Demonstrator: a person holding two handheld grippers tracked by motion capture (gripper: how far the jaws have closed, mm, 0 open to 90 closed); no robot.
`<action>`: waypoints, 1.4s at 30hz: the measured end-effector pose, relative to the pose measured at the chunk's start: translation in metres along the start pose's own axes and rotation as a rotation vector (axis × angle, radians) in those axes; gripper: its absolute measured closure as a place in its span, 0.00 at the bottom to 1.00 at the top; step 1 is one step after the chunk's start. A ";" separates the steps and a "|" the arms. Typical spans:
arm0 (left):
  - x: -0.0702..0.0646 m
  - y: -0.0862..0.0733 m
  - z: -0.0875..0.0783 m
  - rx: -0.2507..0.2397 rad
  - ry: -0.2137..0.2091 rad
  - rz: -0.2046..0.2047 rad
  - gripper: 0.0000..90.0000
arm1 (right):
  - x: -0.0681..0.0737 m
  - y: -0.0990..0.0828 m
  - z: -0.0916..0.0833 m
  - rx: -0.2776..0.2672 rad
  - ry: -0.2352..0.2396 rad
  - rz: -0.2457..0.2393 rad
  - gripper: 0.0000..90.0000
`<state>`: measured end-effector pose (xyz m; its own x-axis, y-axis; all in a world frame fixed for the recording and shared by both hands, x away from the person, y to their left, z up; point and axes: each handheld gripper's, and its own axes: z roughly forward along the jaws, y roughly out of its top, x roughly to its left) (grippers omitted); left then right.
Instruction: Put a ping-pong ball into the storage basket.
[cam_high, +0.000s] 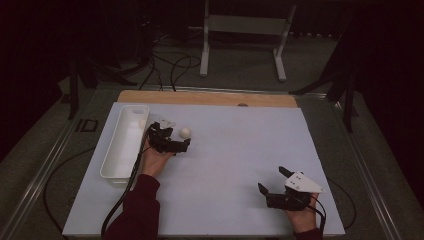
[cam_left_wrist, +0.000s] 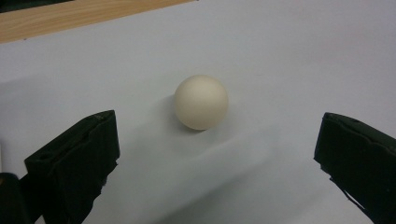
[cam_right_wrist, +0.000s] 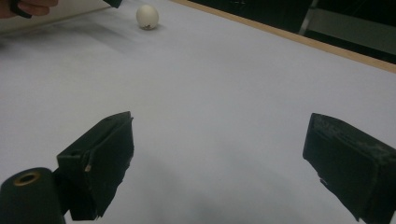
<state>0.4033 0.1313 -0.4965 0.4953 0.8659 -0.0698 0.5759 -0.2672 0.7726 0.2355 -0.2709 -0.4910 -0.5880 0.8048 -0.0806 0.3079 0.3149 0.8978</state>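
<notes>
The left gripper (cam_left_wrist: 217, 154) stands wide open, empty, just short of the small cream round ball (cam_left_wrist: 201, 101) on the white table sheet (cam_left_wrist: 280, 56). One jaw touching first could send it rolling away. The right gripper (cam_right_wrist: 217, 163) gapes empty too.

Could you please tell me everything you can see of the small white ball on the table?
The ball is a plain, matte, off-white sphere, probably a table-tennis ball, unmarked apart from a small dark speck seen in the right gripper view. It rests on the white table sheet, just right of the white bin and apart from it. The left hand-held gripper is open, its jaws either side and short of the ball, not touching.
</notes>
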 end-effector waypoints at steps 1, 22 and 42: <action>0.000 0.000 0.000 0.000 0.000 0.000 0.01 | 0.000 0.000 0.000 0.000 0.000 0.000 0.09; 0.001 -0.003 0.013 0.011 0.005 -0.006 0.01 | 0.000 0.000 0.000 -0.001 0.000 0.000 0.09; 0.004 -0.003 0.019 -0.004 0.016 -0.036 0.02 | 0.000 0.000 0.000 0.000 0.000 0.000 0.09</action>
<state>0.4164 0.1275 -0.5110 0.4641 0.8814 -0.0875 0.5902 -0.2340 0.7726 0.2355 -0.2709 -0.4909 -0.5878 0.8050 -0.0806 0.3079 0.3147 0.8979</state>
